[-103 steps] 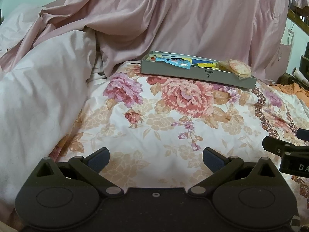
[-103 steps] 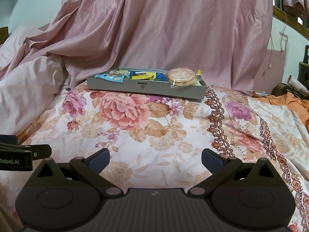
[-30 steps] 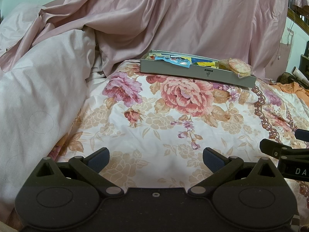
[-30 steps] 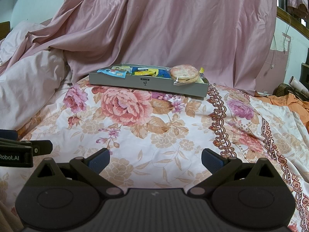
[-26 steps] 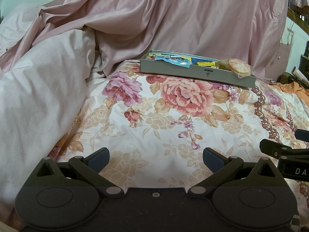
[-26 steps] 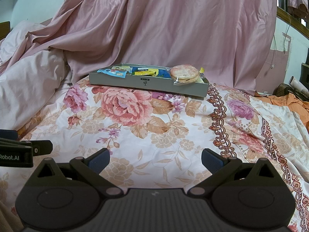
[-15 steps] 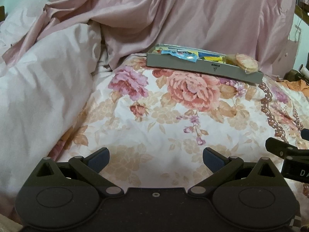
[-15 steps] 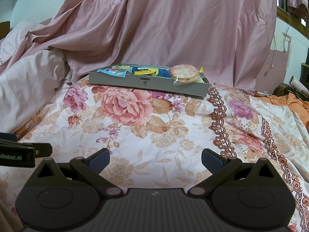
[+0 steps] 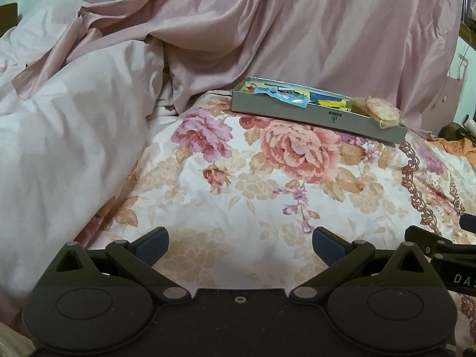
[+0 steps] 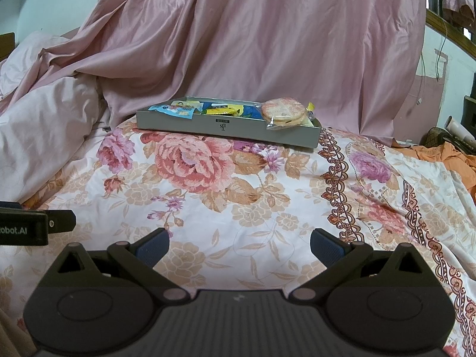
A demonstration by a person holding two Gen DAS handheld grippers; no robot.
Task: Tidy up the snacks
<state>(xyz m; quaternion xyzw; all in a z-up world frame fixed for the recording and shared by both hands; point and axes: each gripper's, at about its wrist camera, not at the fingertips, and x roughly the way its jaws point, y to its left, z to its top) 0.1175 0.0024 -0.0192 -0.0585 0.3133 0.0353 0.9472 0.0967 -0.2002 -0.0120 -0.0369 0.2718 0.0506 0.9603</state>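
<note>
Both my grippers hang low over the near edge of the bed, well short of the work. My left gripper (image 9: 239, 244) has its fingers spread wide with nothing between them; my right gripper (image 10: 239, 245) stands the same, apart and empty.

The snacks sit in a shallow grey cardboard tray (image 10: 208, 125) at the far edge of the bed (image 10: 253, 208), just in front of the hanging pink drape (image 10: 267, 44).

Contents noted:
- a round cracker pack (image 10: 282, 112) in clear crinkled film, at the tray's right end and overhanging its rim;
- flat blue foil sachets (image 10: 174, 109) at the left end, one lapping over the wall;
- yellow wrappers (image 10: 223, 109) in between — exact count cannot be told.

Risks, in my judgement:
- The floral quilt is soft and humped, so pressing down on the light tray could tilt it and spill it.
- The cracker pack is perched — a nudge to the rim could tip it off onto the quilt.
- Film and foil are slick and thin; a pinch may slip, and a hard one may crush the crackers.
- The satin drape behind could snag on a finger reaching deep.
</note>
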